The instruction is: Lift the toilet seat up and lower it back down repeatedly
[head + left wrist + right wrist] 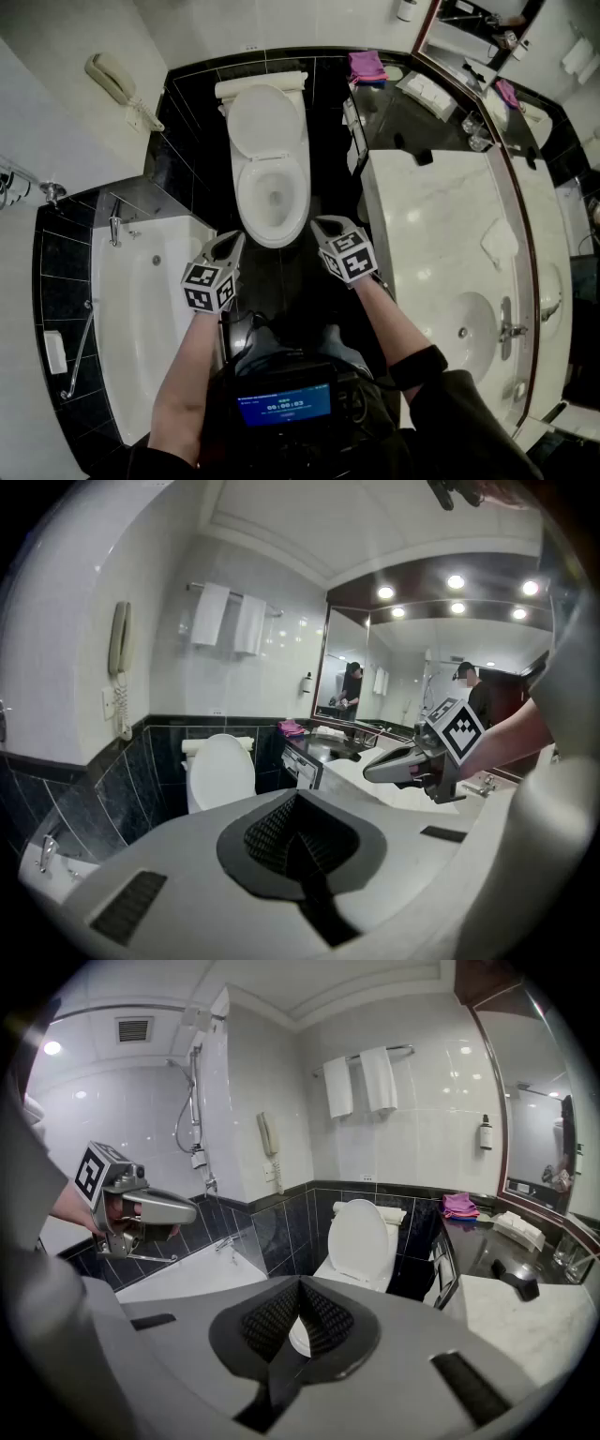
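Note:
The white toilet (272,192) stands against the black tiled wall, straight ahead of me. Its lid (267,120) stands upright; the seat appears to lie on the bowl. My left gripper (232,244) and right gripper (322,228) hover side by side just short of the bowl's front rim, touching nothing, both with jaws together and empty. In the left gripper view the lid (221,771) shows beyond the left gripper (296,808), and the right gripper (373,771) is at the right. In the right gripper view the lid (361,1241) rises above the right gripper (300,1290).
A white bathtub (131,309) lies at the left. A marble vanity counter (422,216) with a sink (469,323) runs along the right under a mirror. A wall phone (112,80) hangs at the far left. A pink cloth (366,66) lies beside the cistern.

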Demonstrator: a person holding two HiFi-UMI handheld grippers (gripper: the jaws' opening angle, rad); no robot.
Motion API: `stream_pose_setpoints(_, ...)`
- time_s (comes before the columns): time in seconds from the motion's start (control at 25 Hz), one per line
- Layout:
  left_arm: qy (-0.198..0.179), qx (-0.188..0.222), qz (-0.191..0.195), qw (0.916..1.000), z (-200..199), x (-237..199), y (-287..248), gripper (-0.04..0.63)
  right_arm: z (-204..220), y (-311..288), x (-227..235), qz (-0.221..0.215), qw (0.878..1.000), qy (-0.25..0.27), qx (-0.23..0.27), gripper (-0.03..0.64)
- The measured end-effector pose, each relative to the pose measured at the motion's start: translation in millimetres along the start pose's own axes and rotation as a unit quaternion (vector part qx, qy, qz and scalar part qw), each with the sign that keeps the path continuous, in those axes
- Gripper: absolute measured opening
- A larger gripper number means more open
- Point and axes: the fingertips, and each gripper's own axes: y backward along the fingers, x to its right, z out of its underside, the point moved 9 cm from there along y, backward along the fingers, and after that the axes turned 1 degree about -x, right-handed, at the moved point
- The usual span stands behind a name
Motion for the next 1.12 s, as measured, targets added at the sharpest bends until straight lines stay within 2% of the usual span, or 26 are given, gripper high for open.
stream_pose_setpoints(0.24, -0.01, 0.012, -0.028, 0.9995, 7.7, 8.3, -5.5, -0.014, 5.0, -19.3, -1.1, -0.032, 0.997, 0.071, -0.017, 0.017)
stream_pose_setpoints(0.44, -0.014, 0.022, -0.058, 0.9979, 31.8, -2.3, -14.9, -0.014, 41.5, -73.0, -17.0, -0.056, 0.982, 0.172, -0.059, 0.018)
stream_pose_setpoints(0.56, -0.034, 0.029, -0.064, 0.997, 54.9, -19.5, -34.6, -0.014, 67.7, -117.5, -26.5, -0.054, 0.964, 0.248, -0.078, 0.02)
stream_pose_setpoints(0.64, -0.047, 0.037, -0.067, 0.996, 74.5, -35.7, -53.6, -0.014, 87.5, -154.3, -32.1, -0.051, 0.947, 0.303, -0.091, 0.088)
stream_pose_setpoints(0.8, -0.043, 0.038, -0.066, 0.9962, 131.2, -68.5, -93.7, -0.014, 135.9, -225.3, -41.0, -0.045, 0.908, 0.398, -0.124, 0.165)
stream_pose_setpoints(0.92, -0.041, 0.032, -0.057, 0.997, 175.2, -93.0, -124.8, -0.014, 172.6, -270.9, -40.8, -0.044, 0.89, 0.43, -0.144, 0.197)
stream_pose_setpoints(1.12, -0.03, 0.025, -0.049, 0.998, 236.5, -127.2, -172.9, -0.014, 227.6, -334.7, -30.1, -0.034, 0.875, 0.451, -0.173, 0.236)
